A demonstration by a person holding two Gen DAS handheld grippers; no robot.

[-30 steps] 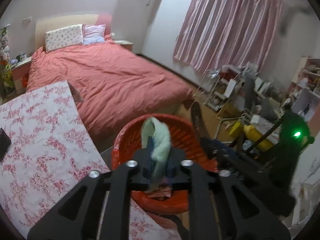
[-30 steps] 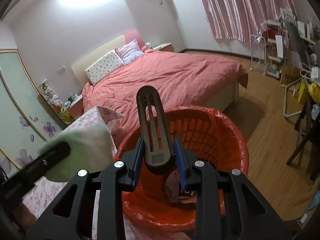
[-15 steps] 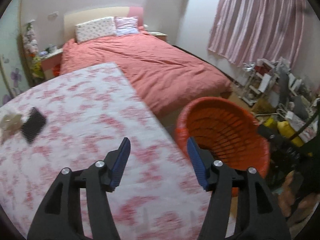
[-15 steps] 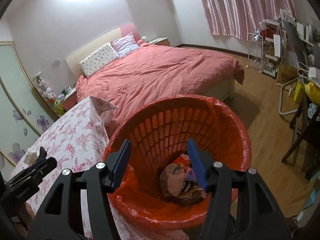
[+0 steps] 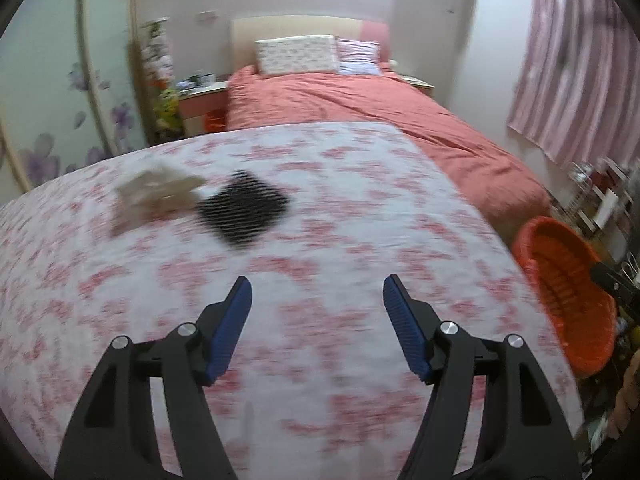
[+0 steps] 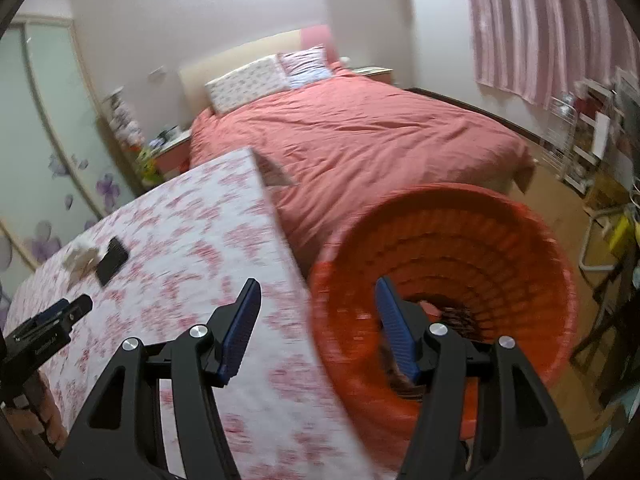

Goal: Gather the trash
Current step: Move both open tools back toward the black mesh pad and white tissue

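Observation:
A crumpled white tissue [image 5: 152, 194] and a black comb-like piece [image 5: 245, 210] lie side by side on the floral tablecloth [image 5: 320, 240], ahead and left of my left gripper [image 5: 317, 294]. Its jaws are opening with nothing between them. The orange basket [image 5: 564, 292] with an orange liner stands on the floor past the table's right edge. My right gripper [image 6: 318, 300] hangs open and empty over the table corner [image 6: 280, 240], beside the basket [image 6: 460, 240], which holds trash at its bottom. The tissue [image 6: 80, 260] and black piece [image 6: 113, 261] show far left there.
A bed with a red cover [image 6: 360, 132] fills the room behind the table. A cluttered rack and chairs [image 6: 592, 152] stand at the right by the pink curtain [image 5: 580, 80]. A nightstand with toys [image 5: 200, 96] is beside the bed.
Both grippers let go of their items over the basket and opened. The left gripper swung left over the table toward the tissue and black piece; the right one shifted left to the table corner.

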